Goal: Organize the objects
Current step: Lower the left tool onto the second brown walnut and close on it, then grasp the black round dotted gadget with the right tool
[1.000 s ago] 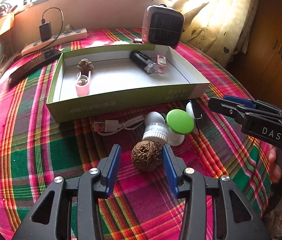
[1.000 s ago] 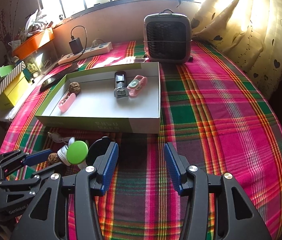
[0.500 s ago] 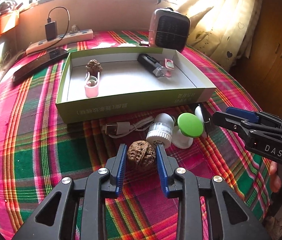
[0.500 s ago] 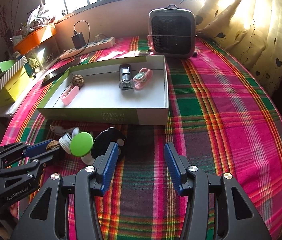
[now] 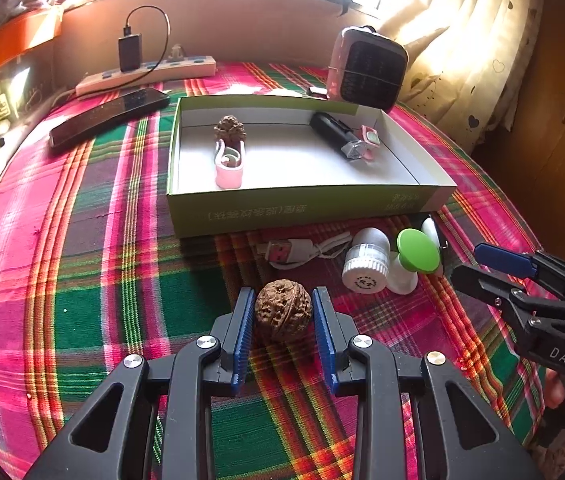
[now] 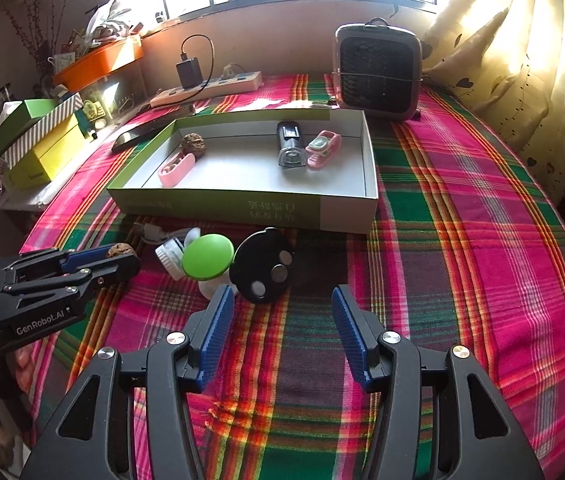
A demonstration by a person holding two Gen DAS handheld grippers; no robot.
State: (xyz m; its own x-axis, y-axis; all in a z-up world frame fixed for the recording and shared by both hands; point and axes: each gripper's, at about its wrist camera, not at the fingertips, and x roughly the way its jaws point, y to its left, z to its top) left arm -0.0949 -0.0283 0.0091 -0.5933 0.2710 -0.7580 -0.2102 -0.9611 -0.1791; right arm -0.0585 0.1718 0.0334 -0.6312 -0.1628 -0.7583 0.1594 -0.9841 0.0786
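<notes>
Two grippers are working over a plaid cloth. The left gripper (image 5: 282, 316) is clamping a walnut (image 5: 282, 314) just before the tray (image 5: 310, 204); lifting clear of its rim is wise. The right gripper (image 6: 280, 332), empty, is opening near a black disc (image 6: 263, 266).

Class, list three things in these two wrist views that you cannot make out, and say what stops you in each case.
- Underside of the walnut, left wrist view: the left gripper pads flank it, so its contact with the cloth is hidden.
- Print on the green box front wall, both views: small and upside down, unreadable.
- What the white USB cable joins to, left wrist view: it runs behind the white bottle.
</notes>
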